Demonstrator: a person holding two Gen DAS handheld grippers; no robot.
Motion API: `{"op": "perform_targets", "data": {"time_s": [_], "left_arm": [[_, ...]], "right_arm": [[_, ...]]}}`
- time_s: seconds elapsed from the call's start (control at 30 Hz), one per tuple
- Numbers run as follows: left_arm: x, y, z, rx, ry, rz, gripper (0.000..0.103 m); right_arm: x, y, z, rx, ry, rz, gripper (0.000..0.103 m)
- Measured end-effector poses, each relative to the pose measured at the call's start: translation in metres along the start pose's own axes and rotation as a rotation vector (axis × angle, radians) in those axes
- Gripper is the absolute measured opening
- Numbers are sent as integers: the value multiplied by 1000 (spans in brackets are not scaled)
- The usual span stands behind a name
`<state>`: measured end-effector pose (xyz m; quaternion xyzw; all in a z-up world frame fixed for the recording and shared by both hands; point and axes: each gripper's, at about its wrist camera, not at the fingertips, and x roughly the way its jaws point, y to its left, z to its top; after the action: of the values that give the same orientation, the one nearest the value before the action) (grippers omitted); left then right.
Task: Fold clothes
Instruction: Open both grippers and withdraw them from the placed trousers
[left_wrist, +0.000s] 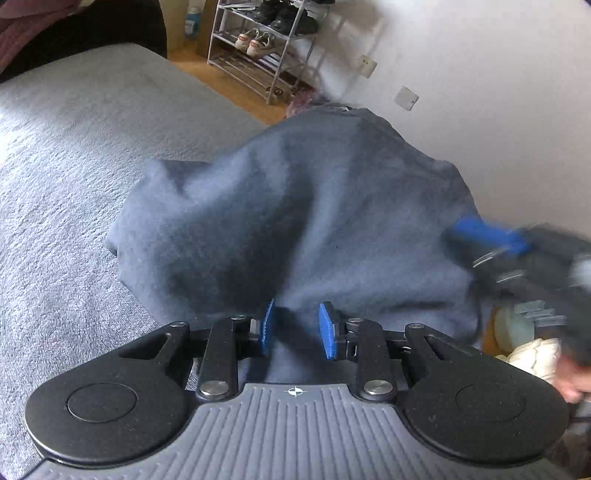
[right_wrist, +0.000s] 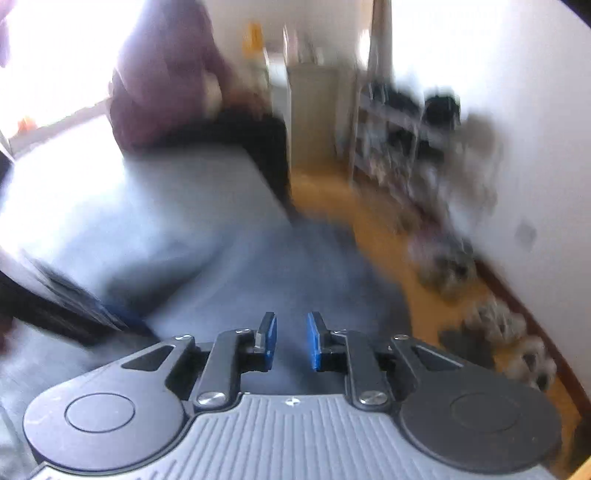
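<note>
A blue-grey sweatshirt (left_wrist: 314, 221) hangs bunched and lifted above the grey bed cover (left_wrist: 74, 166). My left gripper (left_wrist: 297, 328) is shut on a fold of it, and the cloth runs down between the blue pads (left_wrist: 328, 330). At the right of the left wrist view, the blurred right gripper (left_wrist: 491, 238) meets the garment's far edge. The right wrist view is badly smeared. In it, the right gripper (right_wrist: 291, 341) has its pads close together, with the blue-grey fabric (right_wrist: 295, 266) streaming forward from the narrow gap.
A metal shoe rack (left_wrist: 258, 44) stands on the wooden floor (left_wrist: 229, 81) by the white wall. Slippers (right_wrist: 447, 266) lie along the skirting. A person in a maroon top (right_wrist: 159, 74) is at the bed's far end. A hand (left_wrist: 572, 380) is at the right edge.
</note>
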<state>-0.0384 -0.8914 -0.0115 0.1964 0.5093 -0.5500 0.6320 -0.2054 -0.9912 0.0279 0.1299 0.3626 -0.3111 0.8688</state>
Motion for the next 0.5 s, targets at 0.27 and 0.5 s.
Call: {"op": "perform_targets", "data": {"time_s": [0.27, 0.5], "left_arm": [[-2, 1, -6, 1, -2, -10, 28], [3, 0, -6, -6, -6, -18, 28]], "right_arm": [[6, 0, 13, -4, -2, 4, 17], [35, -19, 14, 80, 52, -34, 14]]}}
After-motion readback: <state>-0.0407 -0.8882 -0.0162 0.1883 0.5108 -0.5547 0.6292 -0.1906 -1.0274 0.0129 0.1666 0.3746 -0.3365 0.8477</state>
